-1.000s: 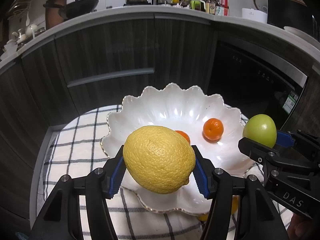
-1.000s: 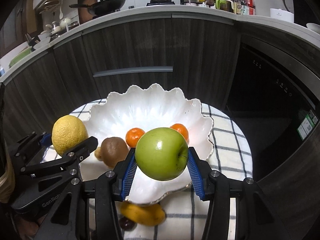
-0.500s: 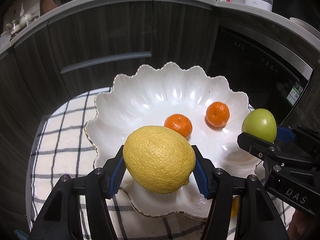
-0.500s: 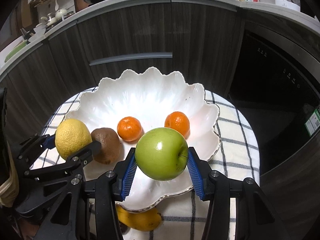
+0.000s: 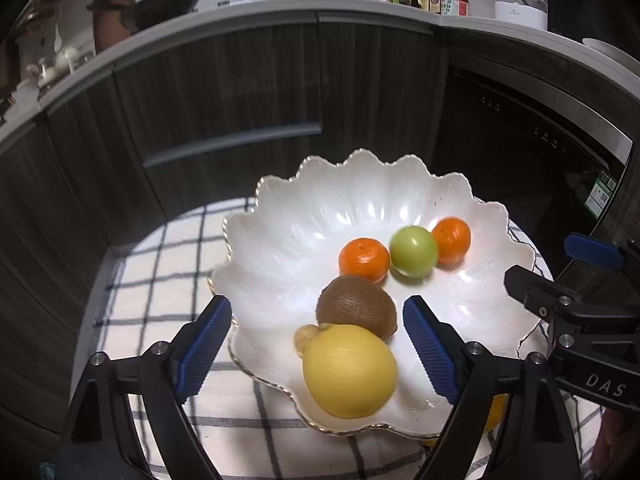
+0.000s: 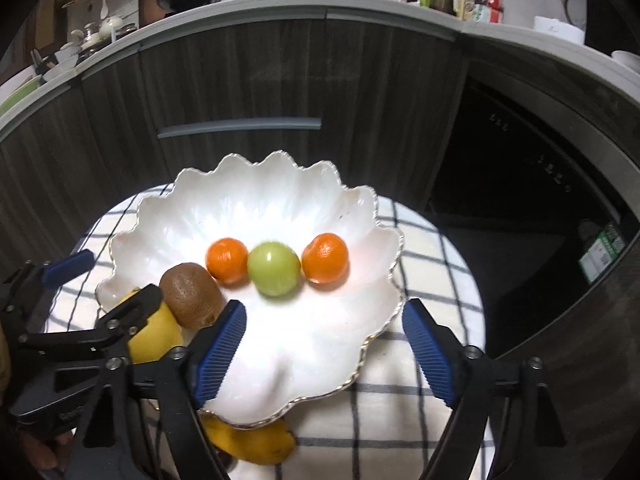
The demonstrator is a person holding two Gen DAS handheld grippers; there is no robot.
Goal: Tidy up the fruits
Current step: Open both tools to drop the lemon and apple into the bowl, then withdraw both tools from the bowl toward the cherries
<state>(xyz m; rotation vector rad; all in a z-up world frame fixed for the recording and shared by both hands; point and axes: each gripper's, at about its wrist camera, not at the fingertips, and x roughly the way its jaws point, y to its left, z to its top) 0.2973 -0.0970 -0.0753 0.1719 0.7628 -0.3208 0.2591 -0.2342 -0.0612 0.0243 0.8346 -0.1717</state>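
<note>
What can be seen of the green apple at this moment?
The green apple is small, round, smooth and glossy, slightly blurred. It lies free in the white scalloped bowl, between two tangerines, against or very close to both. No gripper touches it; the right gripper is open nearer the camera.

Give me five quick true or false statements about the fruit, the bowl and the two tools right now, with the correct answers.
1. The lemon lies in the white bowl. True.
2. The green apple sits between the two oranges. True.
3. The right tool grips the green apple. False: its jaws have just been opening, and the apple lies free in the bowl.
4. The kiwi lies on the checked cloth outside the bowl. False: it is in the bowl, next to the lemon.
5. The left tool is shut on the lemon. False: its jaws have just been opening, and its pads stand clear of the lemon.
</note>
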